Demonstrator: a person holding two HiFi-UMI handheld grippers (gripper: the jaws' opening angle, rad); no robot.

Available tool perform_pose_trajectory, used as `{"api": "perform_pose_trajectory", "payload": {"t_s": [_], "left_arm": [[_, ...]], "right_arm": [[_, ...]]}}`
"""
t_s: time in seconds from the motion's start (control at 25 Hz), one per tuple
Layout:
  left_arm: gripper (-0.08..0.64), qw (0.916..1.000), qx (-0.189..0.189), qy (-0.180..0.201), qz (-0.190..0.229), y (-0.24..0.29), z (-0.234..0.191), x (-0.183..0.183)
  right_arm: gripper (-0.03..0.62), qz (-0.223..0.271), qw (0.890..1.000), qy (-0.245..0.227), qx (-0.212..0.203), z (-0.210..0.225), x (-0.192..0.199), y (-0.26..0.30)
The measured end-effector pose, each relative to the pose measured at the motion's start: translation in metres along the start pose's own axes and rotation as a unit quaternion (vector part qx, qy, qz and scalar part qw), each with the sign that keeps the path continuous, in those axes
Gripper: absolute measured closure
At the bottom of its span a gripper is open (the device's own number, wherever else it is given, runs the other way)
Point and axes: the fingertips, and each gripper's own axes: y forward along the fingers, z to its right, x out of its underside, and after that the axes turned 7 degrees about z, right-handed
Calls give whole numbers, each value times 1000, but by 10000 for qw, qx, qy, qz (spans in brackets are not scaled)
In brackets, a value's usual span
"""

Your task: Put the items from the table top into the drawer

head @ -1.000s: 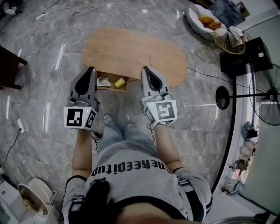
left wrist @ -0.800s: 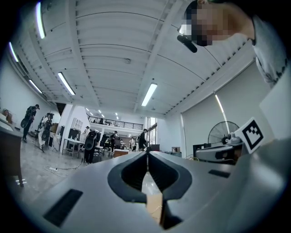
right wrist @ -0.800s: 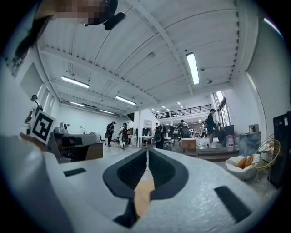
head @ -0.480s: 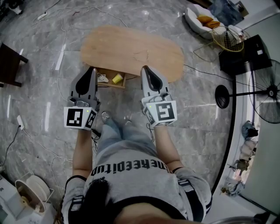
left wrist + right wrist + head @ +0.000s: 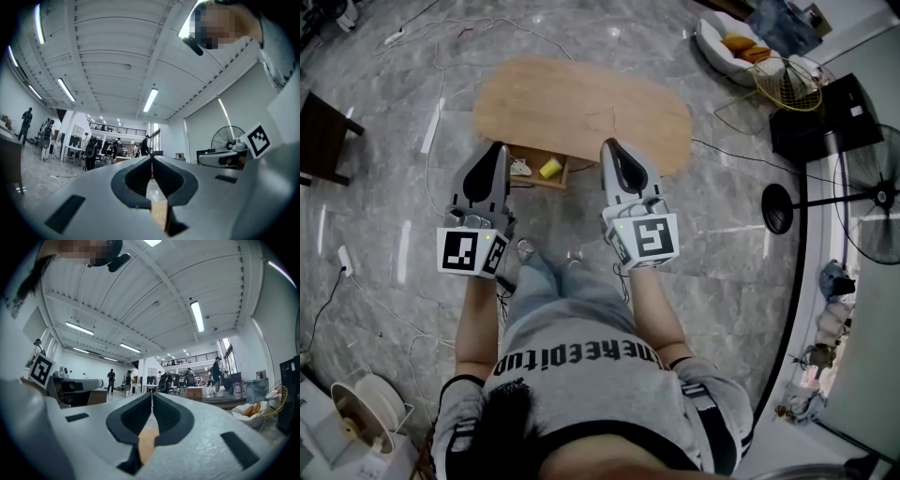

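Your head view is bright and evenly lit from overhead, and the shadows are soft and faint. The polished floor [image 5: 375, 169] throws back pale streaks of glare. Straight lines bow toward the frame edges, and your shoulders at the bottom are smeared and soft.

Both gripper views are strongly fisheyed and ringed by a black vignette. A ceiling strip light [image 5: 150, 99] burns out to pure white in the left gripper view, as does a second tube [image 5: 198, 316] in the right gripper view. The distant hall stays fairly sharp. The left gripper [image 5: 151, 158] and right gripper [image 5: 152, 394], close to the lens, look blurred and shaded.
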Motion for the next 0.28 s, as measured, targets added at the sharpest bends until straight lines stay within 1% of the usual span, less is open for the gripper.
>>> {"api": "perform_pose_trajectory", "payload": {"t_s": [0.28], "left_arm": [[548,9999,-70,-16,82,2,5,-8]], "right_arm": [[592,49,10000,43,29,7,-9,-6]]}}
